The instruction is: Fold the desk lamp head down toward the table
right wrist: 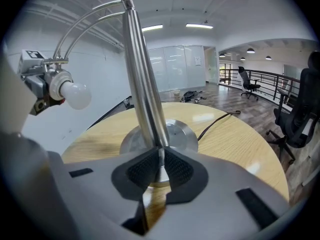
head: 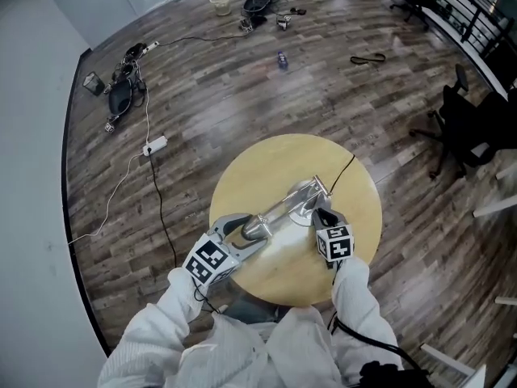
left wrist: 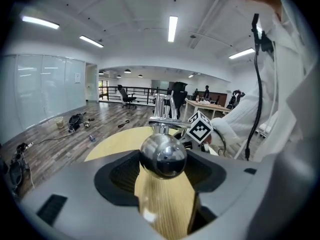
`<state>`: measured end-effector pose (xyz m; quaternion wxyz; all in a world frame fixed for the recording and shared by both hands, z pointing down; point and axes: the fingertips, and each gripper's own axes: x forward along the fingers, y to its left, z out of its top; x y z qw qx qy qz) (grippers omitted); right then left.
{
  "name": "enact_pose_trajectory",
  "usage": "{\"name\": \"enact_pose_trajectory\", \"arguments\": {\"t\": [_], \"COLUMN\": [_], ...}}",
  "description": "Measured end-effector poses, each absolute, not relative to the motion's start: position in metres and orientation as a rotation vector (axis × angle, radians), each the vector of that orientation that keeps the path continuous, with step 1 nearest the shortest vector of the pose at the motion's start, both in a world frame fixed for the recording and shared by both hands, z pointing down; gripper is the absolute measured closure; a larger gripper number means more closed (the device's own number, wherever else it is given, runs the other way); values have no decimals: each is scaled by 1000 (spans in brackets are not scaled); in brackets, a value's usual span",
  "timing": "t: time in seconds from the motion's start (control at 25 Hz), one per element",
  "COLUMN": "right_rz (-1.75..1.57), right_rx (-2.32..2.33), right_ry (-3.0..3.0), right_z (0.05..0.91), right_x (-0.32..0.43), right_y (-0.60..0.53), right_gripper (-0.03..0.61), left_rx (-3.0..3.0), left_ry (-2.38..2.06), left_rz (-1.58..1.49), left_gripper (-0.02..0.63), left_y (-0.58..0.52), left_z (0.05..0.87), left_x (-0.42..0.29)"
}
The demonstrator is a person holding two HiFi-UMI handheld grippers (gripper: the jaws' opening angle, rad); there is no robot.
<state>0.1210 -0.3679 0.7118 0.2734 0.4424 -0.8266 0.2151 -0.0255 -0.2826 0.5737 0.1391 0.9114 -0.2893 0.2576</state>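
Your left gripper (head: pixel 245 229) is clamped on the chrome lamp head (left wrist: pixel 162 155), which fills the gap between its jaws. Your right gripper (right wrist: pixel 161 167) is closed on the lamp stem (right wrist: pixel 144 91) just above the round base (right wrist: pixel 176 134), which rests on the wooden table (head: pixel 262 164) directly ahead of its jaws.

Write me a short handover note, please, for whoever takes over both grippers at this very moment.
Left gripper: shut on the lamp head, with the chrome ball between its pads and the bulb sticking out beyond.
Right gripper: shut on the lamp pole just above the base.
Things: the lamp stands on the round table; its cord runs across the top.
Done: both grips are taken.
Left: the head hangs above the tabletop. Fold it down toward the table, probably with the right gripper bracing the pole.
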Motion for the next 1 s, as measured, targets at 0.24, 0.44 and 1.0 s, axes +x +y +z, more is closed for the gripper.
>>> {"name": "enact_pose_trajectory", "arguments": {"t": [0.24, 0.44, 1.0], "right_rz": [570, 571, 576], "right_rx": [1195, 1213, 1216], "right_ry": [-2225, -2233, -2249], "right_z": [714, 714, 714], "right_x": [122, 125, 127], "right_y": [-368, -371, -374], "right_gripper": [535, 535, 536], "left_rx": [2561, 2538, 2512], "left_ry": [-858, -835, -762], "left_rz": [751, 754, 797], "left_gripper": [345, 345, 345], "left_y": [-298, -311, -329], "left_z": [617, 638, 661], "left_x": [-9, 5, 25]}}
